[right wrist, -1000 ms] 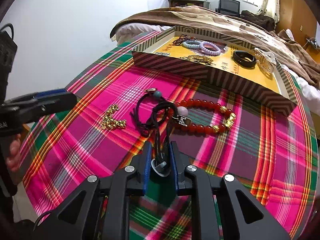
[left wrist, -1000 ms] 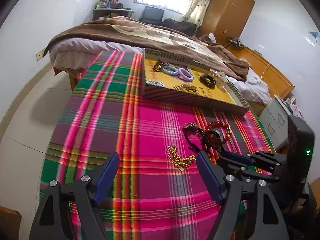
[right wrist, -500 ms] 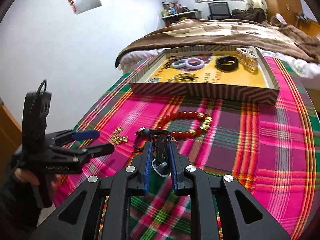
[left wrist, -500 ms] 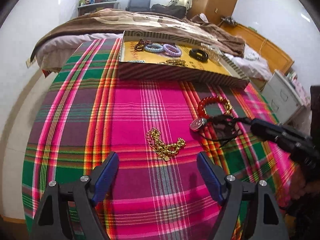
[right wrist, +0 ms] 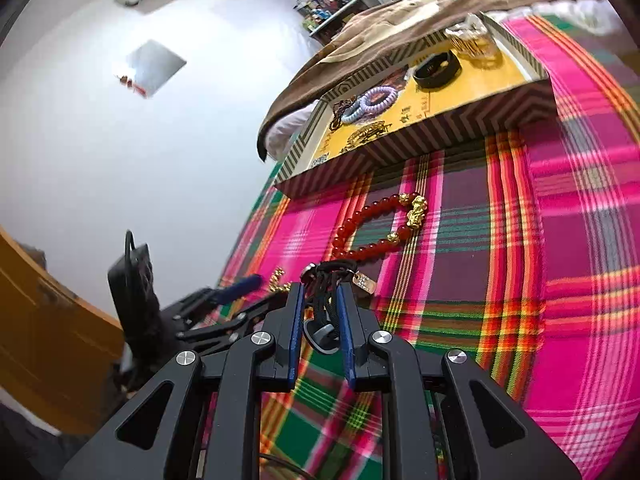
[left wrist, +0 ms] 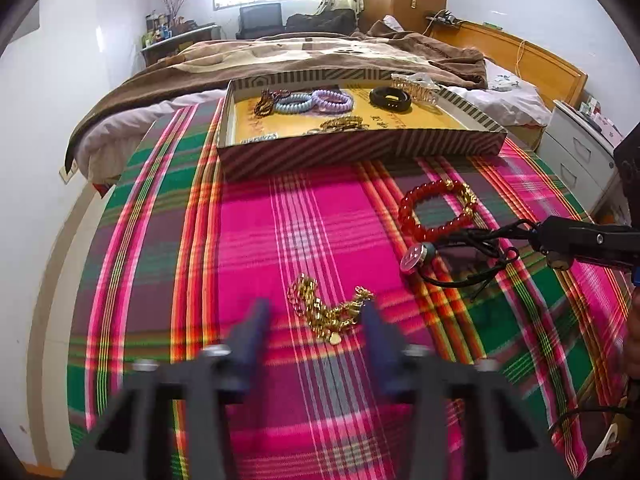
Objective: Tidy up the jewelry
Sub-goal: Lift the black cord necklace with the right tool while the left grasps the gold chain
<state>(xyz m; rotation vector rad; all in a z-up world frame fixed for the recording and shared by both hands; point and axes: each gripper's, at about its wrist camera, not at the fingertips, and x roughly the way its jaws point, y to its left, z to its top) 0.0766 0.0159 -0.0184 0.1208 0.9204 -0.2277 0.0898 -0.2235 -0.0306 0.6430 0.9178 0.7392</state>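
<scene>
A gold chain [left wrist: 328,310] lies on the plaid cloth just ahead of my left gripper [left wrist: 316,320], which is open and blurred, its fingers either side of the chain. My right gripper [right wrist: 319,296] is shut on a black cord necklace [right wrist: 326,300] and holds it above the cloth; the cord and its round silver pendant [left wrist: 416,257] also show in the left wrist view. A red bead bracelet [left wrist: 436,210] with gold charms lies on the cloth; it also shows in the right wrist view [right wrist: 376,224].
A striped box tray [left wrist: 360,148] with a yellow floor stands at the table's far side, holding coil hair ties [left wrist: 316,100], a black bangle [left wrist: 390,98] and gold pieces. A bed lies behind it. White drawers [left wrist: 576,152] stand at the right.
My left gripper has moved forward to the gold chain and its fingers have narrowed. My right gripper has lifted and tilted with the black cord necklace still in it.
</scene>
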